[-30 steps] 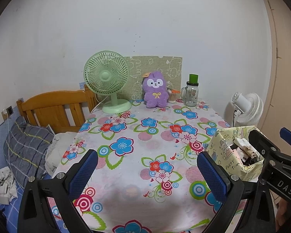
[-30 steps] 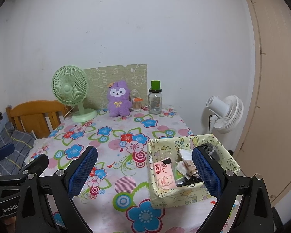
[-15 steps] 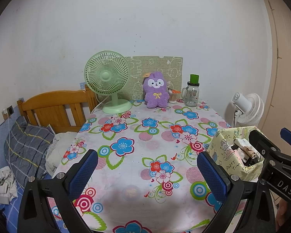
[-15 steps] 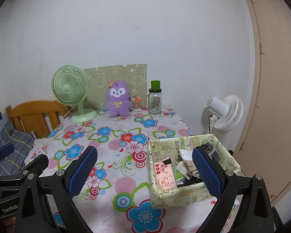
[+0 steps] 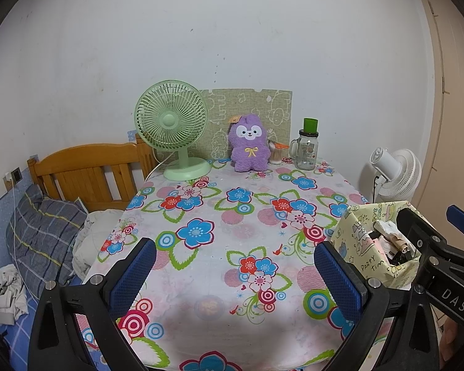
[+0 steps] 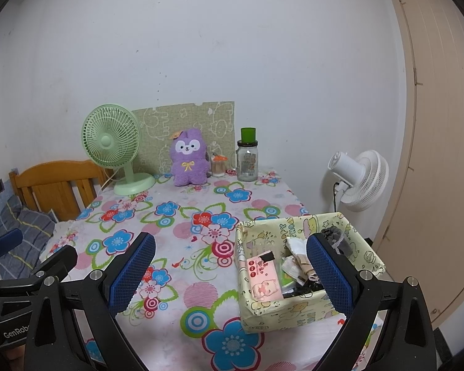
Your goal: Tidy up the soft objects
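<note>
Both claws stand wide apart and hold nothing: your left gripper [image 5: 235, 273] hangs over the near end of the flowered table [image 5: 207, 278], your right gripper [image 6: 230, 273] just left of the yellow paper box [image 6: 297, 310]. The purple plush toy [image 6: 189, 157] sits upright at the far edge, between the green fan [image 6: 113, 148] on its left and the glass jar [image 6: 247, 160] on its right, with a small cup [image 6: 218, 167] close beside it.

If the toy is your target, reach straight across the bare cloth, come in low and level, and close on its round body rather than its ears. Keep clear of the cup and jar; they look easy to tip.

Your right view looks down into the box and shows a pink packet [image 6: 263, 278], crumpled paper and something dark. Your left view shows only the box's corner, but it does show the wooden bedstead [image 5: 86, 170] and striped pillow [image 5: 43, 228] left of the table.
</note>
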Available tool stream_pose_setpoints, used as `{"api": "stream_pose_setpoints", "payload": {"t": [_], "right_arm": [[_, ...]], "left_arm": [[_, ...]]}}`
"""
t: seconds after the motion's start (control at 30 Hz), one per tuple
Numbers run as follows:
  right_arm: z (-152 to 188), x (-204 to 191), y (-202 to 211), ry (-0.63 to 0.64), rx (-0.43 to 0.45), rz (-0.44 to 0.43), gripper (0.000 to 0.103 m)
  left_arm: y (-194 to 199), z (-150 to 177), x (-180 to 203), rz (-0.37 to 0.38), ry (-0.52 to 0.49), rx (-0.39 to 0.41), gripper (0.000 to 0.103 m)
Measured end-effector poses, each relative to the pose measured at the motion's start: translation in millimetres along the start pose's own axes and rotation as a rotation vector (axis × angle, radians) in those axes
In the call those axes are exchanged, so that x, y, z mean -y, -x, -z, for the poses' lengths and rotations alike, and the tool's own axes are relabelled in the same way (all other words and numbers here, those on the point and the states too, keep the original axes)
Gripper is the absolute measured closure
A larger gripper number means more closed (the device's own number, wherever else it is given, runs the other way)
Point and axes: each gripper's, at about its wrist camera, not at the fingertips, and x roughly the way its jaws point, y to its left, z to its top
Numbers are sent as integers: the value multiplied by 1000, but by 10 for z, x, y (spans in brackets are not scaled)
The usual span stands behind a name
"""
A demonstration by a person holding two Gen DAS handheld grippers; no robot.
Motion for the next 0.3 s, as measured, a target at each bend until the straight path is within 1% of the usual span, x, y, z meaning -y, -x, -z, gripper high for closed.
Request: {"api": "stream_pose_setpoints", "payload": {"t": [0.3], "right_arm": [[0,-6,-7,-2,-1,-1,4]], "left_arm": [[0,-3,-4,-2,0,0,0]]}}
